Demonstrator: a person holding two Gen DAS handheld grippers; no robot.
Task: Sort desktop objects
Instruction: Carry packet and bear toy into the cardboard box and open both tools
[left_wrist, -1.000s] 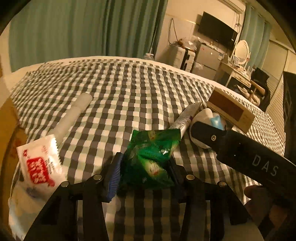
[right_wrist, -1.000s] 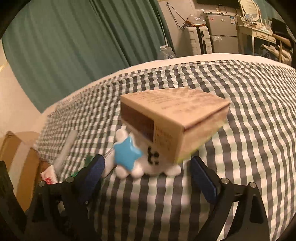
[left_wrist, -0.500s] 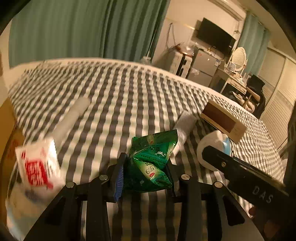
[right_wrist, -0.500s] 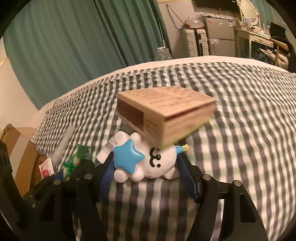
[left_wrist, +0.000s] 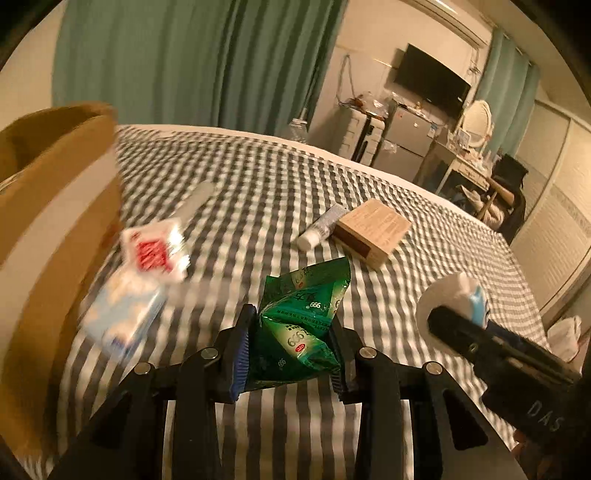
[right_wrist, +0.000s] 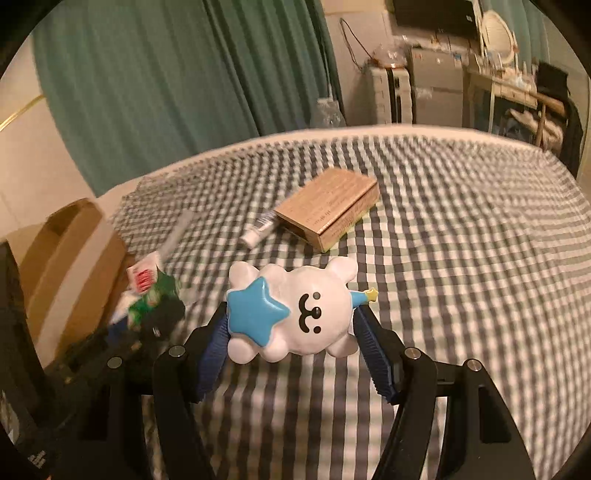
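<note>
Left wrist view. The left gripper (left_wrist: 291, 345) is clamped on a crumpled green sachet (left_wrist: 301, 328) printed "999", held clear above the checked bedspread (left_wrist: 258, 192); its jaws have just been closing on the sachet. At left stands a brown cardboard box (left_wrist: 55, 206), its wall just beside a red-and-white packet (left_wrist: 153, 251) lying on a pale blue pack (left_wrist: 122, 314) — print blurred. Farther out lie a white tube (left_wrist: 323, 226) touching a tan carton (left_wrist: 373, 230). The neighbouring tool at right bears "DAS".

Right wrist view. The right gripper (right_wrist: 291, 334) grips a white cloud-shaped toy (right_wrist: 295, 312) with a blue star and smiling face, lifted off the bed. The carton's (right_wrist: 328, 208) lettering is illegible — open bedspread extends to the right edge.
</note>
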